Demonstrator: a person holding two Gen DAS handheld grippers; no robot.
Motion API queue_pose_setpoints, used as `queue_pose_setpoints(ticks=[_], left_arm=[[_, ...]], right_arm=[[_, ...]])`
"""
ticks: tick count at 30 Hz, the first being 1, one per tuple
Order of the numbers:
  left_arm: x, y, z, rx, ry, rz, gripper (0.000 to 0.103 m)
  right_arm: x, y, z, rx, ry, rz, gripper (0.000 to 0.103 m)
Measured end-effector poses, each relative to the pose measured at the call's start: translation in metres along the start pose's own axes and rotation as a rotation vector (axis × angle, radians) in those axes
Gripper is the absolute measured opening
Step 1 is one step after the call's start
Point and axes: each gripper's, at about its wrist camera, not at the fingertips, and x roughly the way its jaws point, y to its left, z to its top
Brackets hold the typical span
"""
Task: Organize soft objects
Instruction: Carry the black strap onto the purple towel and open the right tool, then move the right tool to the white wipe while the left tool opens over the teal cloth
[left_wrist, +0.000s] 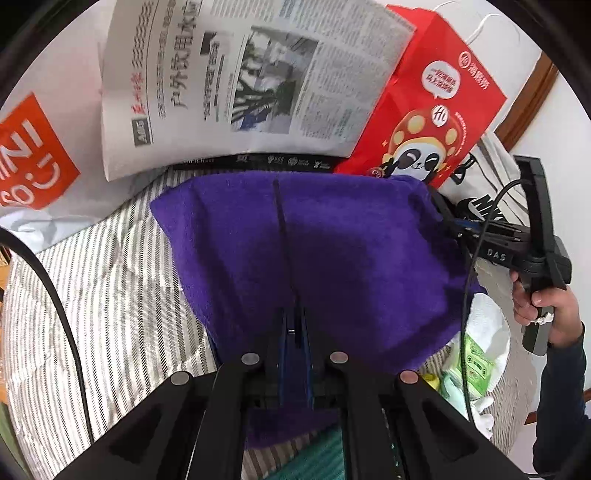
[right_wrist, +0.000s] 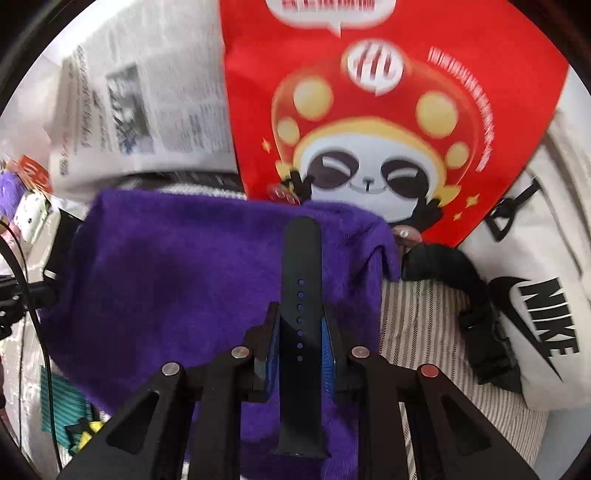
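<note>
A purple towel (left_wrist: 332, 258) lies bunched on striped fabric (left_wrist: 110, 280) and fills the middle of both views. My left gripper (left_wrist: 293, 314) is shut on a thin black strap (left_wrist: 282, 229) seen edge-on, which runs out over the towel. My right gripper (right_wrist: 300, 310) is shut across the width of a black watch strap (right_wrist: 301, 258) with a row of holes, above the purple towel (right_wrist: 184, 277). In the left wrist view the right gripper (left_wrist: 448, 221) reaches the towel's right edge, held by a hand (left_wrist: 543, 306). Whether either gripper also pinches the towel I cannot tell.
A newspaper (left_wrist: 240, 74) and a red paper bag with a panda (left_wrist: 436, 110) lie just beyond the towel. A white Nike bag (right_wrist: 535, 295) with a black buckled strap (right_wrist: 465, 291) sits at the right. A white bag with an orange logo (left_wrist: 29, 155) is left; green packets (left_wrist: 476, 362) lower right.
</note>
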Motion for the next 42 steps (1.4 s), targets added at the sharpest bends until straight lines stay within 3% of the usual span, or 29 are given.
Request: queue_pose_setpoints(ticks=[11,23,29,35,42], left_arm=[[0.033,0.009,-0.001,-0.029,0.091,0.032,0.008],[0.044,0.003,-0.001,-0.029,0.119,0.062,0.009],[0.041,-0.003,-0.007,-0.02,0.133,0.063,0.015],[0.033,-0.01,-0.016,-0.013,0.138,0.073,0.026],[-0.001,-0.019,-0.033,-0.016,0.114,0.073,0.033]], right_arm=[[0.038,0.011,-0.005,-0.032,0.099,-0.003,0.02],[0.043,0.005,-0.002,-0.023,0.09,0.021,0.021],[0.039,-0.004,-0.008,-0.006,0.094,0.012,0.034],[0.018,-0.01,-0.013,0.021,0.066,-0.019,0.035],[-0.042,-0.016,-0.028,0.04,-0.041,-0.057,0.038]])
